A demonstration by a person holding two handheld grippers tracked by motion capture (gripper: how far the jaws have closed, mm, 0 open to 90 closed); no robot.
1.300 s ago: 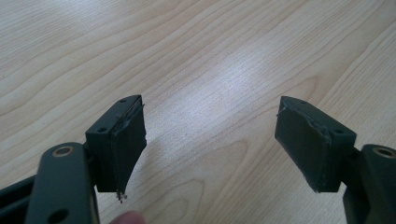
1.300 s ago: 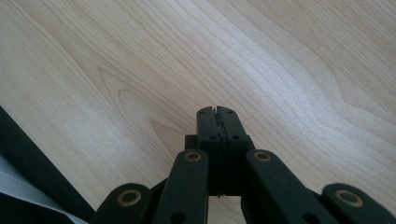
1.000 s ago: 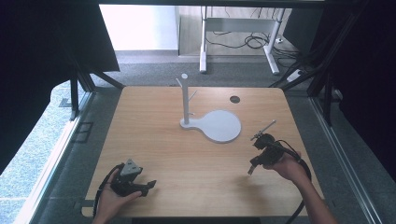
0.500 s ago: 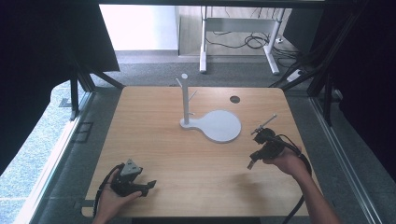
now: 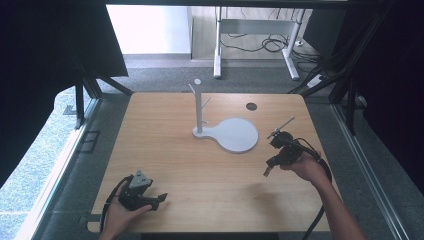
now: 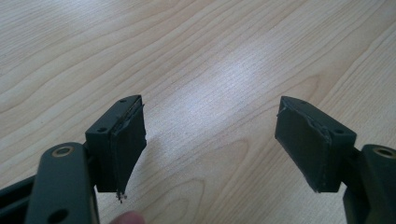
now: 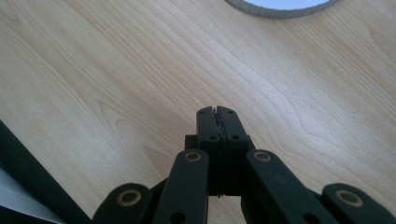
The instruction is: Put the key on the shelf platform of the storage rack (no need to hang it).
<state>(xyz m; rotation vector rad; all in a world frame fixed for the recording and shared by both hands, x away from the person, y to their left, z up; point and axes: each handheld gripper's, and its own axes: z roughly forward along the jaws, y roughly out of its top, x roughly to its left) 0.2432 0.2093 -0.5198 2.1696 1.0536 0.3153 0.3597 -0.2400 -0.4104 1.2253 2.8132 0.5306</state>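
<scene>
Room: grey carpet floor, dark screens at both sides, white desk legs (image 5: 218,47) and cables at the back. Surface: light wooden table (image 5: 165,145), bare grain, small dark round hole (image 5: 251,106) near the far right corner.

Near left corner: left gripper (image 5: 156,200), held in a hand (image 5: 120,216), grey three-cornered plate on top, cable looped beside the wrist. Jaws spread wide, nothing between; in the left gripper view (image 6: 210,144) just bare wood in the gap, a fingertip at the bottom edge.

Centre, toward the far side: white stand (image 5: 232,134), flat round base plate with an upright post (image 5: 199,107) at its left end, short pegs on the post, small disc at the top. Lying flat on the table, touched by neither gripper.

Right side: right gripper (image 5: 266,172), held in a hand (image 5: 307,167), just right of the base plate and apart from it, lifted and tilted, tips pointing toward the near edge. Jaws pressed together, empty; in the right gripper view (image 7: 217,112) pads closed face to face over bare wood, rim of the base plate (image 7: 280,5) at the top edge.
</scene>
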